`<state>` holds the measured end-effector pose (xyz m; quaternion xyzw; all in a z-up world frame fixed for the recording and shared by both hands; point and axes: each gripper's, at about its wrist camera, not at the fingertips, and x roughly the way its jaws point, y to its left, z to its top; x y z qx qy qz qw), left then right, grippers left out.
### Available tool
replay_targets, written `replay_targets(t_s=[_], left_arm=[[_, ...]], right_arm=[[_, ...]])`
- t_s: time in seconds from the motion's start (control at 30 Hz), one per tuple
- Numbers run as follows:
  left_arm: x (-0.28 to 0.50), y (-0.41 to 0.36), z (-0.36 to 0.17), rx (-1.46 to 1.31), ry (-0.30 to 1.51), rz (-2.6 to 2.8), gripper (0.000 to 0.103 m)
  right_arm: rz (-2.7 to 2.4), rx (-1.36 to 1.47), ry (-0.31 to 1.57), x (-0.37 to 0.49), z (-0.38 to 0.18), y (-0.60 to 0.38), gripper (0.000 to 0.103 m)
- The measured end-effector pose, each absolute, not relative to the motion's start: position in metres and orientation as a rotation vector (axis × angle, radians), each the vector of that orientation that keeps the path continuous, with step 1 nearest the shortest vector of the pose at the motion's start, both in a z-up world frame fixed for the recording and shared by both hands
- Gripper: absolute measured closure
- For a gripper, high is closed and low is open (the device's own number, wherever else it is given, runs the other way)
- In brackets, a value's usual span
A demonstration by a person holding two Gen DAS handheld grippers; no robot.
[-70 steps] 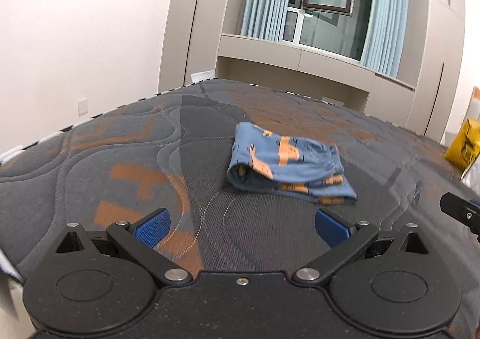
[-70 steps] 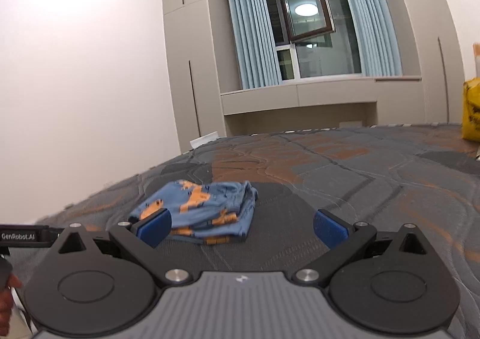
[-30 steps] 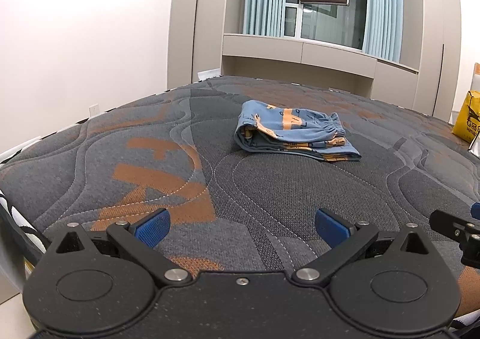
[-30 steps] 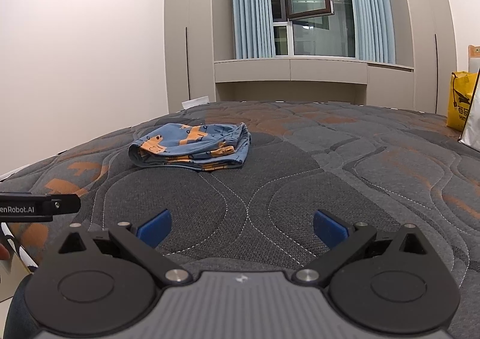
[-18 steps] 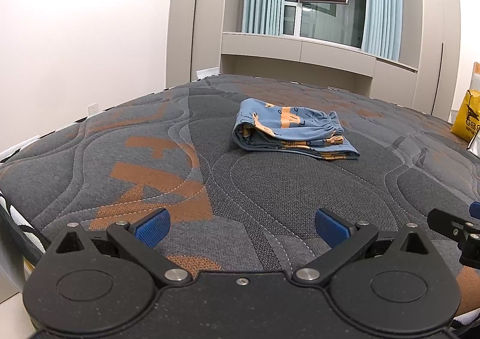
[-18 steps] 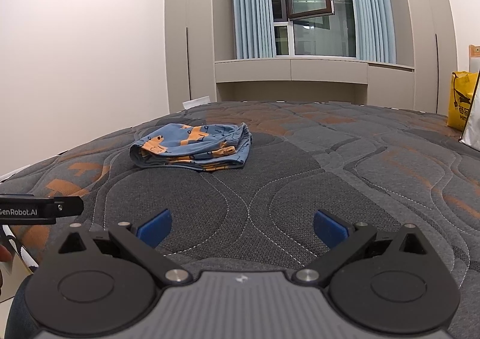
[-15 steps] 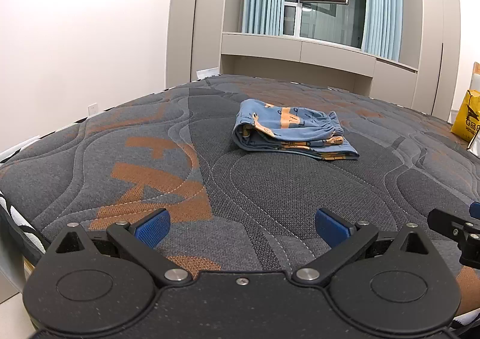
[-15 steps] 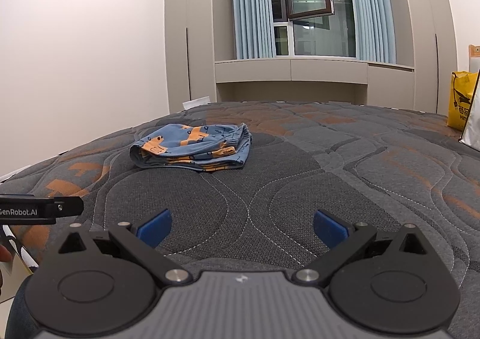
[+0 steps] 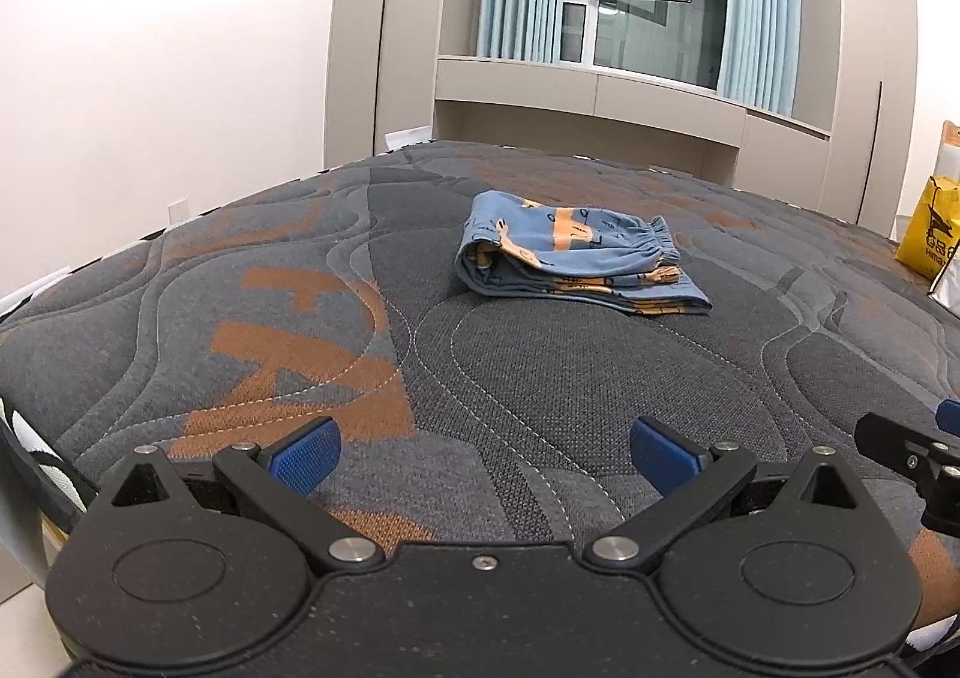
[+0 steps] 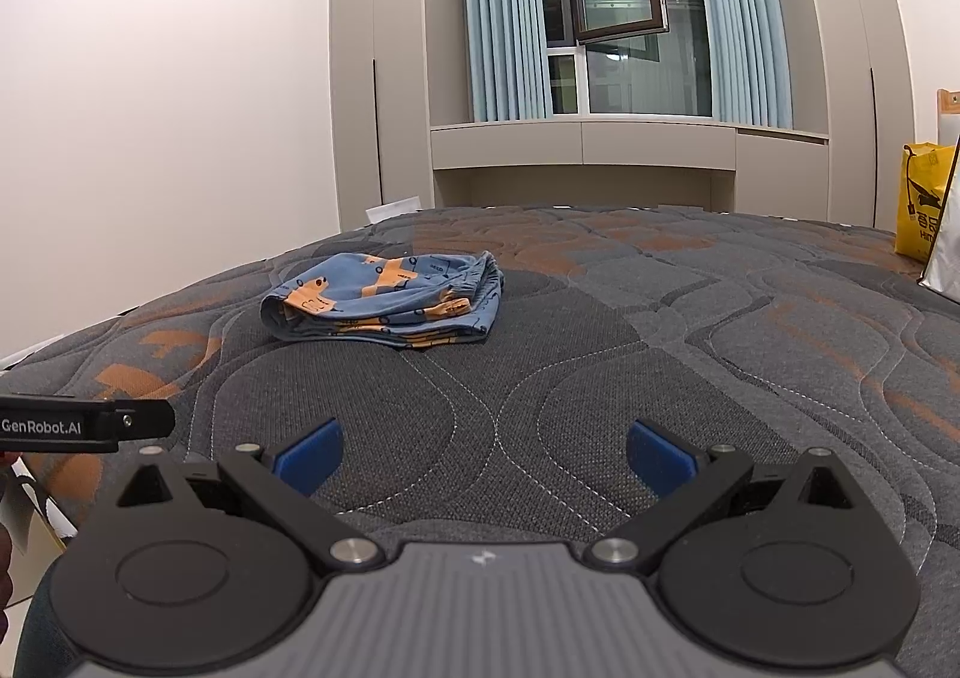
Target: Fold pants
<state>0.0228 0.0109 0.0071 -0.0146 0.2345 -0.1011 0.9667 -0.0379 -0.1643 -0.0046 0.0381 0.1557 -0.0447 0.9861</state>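
- Both grippers have pulled back since a couple of seconds ago: the folded pants (image 9: 576,264) now sit further up-frame in both wrist views, well apart from either tool.
- Over the last half second the views barely change, so the retreat looks finished and both tools are parked at the near edge of the mattress (image 9: 300,330).
- Left gripper (image 9: 483,453): released, blue pads spread wide, nothing between them, only quilted fabric below.
- Right gripper (image 10: 483,453): same, jaws apart and empty; its tip also shows at the right edge of the left view.
- Pants (image 10: 384,300): blue with orange print, folded into a compact stack of several layers, lying flat mid-mattress, elastic waistband on the right side of the bundle, fold on the left.
- Bottom layer sticks out a bit at the near right corner; otherwise edges look aligned.
- Yellow bag (image 10: 921,201) sits far right, not involved.
- Judgement: fold is done, tools clear; task looks complete or at its final release.
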Motion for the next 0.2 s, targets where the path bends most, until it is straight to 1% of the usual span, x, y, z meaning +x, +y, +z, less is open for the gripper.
replay_targets(t_s=[0.2], left_arm=[[0.0224, 0.0094, 0.0081, -0.021, 0.470, -0.199, 0.001]], right_arm=[[-0.090, 0.079, 0.313, -0.0383, -0.0045, -0.1645, 0.000]])
